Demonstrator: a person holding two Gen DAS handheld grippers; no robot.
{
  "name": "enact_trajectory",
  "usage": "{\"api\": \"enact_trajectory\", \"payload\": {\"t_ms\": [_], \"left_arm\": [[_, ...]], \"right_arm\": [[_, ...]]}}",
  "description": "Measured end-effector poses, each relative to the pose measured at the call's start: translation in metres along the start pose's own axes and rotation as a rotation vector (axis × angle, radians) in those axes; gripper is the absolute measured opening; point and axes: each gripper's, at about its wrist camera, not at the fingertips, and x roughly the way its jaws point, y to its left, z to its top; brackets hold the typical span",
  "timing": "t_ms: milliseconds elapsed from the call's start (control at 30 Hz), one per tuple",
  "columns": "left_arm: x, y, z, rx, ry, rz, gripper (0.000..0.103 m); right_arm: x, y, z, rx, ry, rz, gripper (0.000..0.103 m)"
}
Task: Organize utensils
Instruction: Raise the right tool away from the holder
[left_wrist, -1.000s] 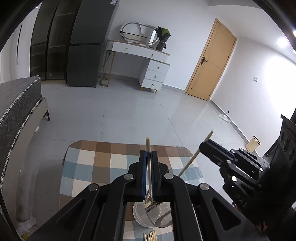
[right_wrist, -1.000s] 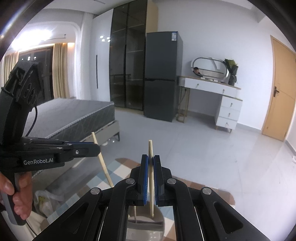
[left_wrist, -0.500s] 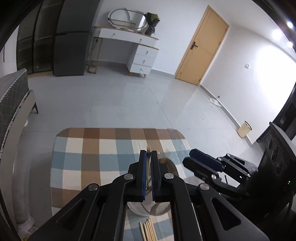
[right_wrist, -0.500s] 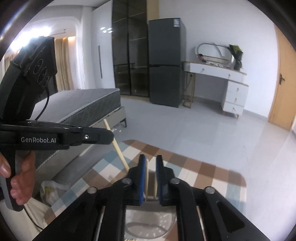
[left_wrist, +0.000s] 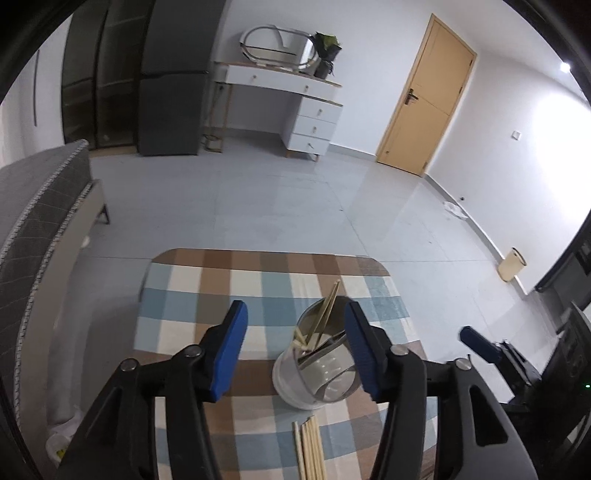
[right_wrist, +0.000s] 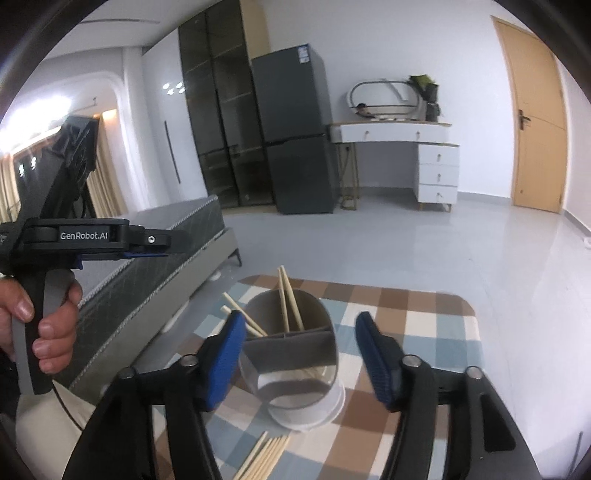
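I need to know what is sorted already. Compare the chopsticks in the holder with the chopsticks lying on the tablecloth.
The chopsticks in the holder stand tilted, leaning on the rim of the holder; the chopsticks on the tablecloth lie flat.
The ones in the holder are spread across its compartments and point different ways; the ones on the tablecloth lie side by side in one bundle in front of the holder.
Both sets are plain, light wooden sticks.

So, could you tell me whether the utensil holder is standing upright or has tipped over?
Upright. The utensil holder stands on its white base on the checked tablecloth, with chopsticks leaning inside.
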Motion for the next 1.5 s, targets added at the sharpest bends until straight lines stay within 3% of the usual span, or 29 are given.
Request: {"api": "enact_trajectory", "payload": {"t_ms": [167,300,467,600,767,933,1067,1300,1500], "left_arm": [[-0.023,-0.01,-0.014,0.02,-0.038,0.059,0.056],[-0.043,-0.016,-0.027,0.013,-0.093,0.081,0.069],[-0.058,-0.025,-0.045,0.013,-0.139,0.082,0.075],[-0.065,-0.027,-0.057,-0.025,-0.14,0.036,0.083],[-0.075,-0.032,-0.073,-0.015,-0.164,0.061,0.087],[-0.085,-0.03,-0.095,-0.021,-0.222,0.108,0.088],[-0.087,-0.027,-0.11,-0.018,-0.225,0.133,0.088],[-0.077,-0.023,-0.13,0.003,-0.243,0.195,0.088],[-0.056,-0.018,-0.142,0.01,-0.22,0.225,0.088]], "right_arm": [[-0.033,0.01,-0.008,0.03,-0.047,-0.015,0.08],[-0.055,0.022,-0.014,0.052,-0.086,-0.024,0.084],[-0.079,0.032,-0.021,0.074,-0.14,-0.038,0.094],[-0.096,0.041,-0.032,0.075,-0.171,-0.051,0.097],[-0.112,0.052,-0.046,0.081,-0.213,-0.073,0.103],[-0.129,0.063,-0.064,0.085,-0.248,-0.053,0.103],[-0.139,0.073,-0.075,0.064,-0.29,-0.069,0.103],[-0.135,0.075,-0.095,0.068,-0.272,-0.078,0.103],[-0.117,0.071,-0.111,0.066,-0.196,-0.131,0.103]]}}
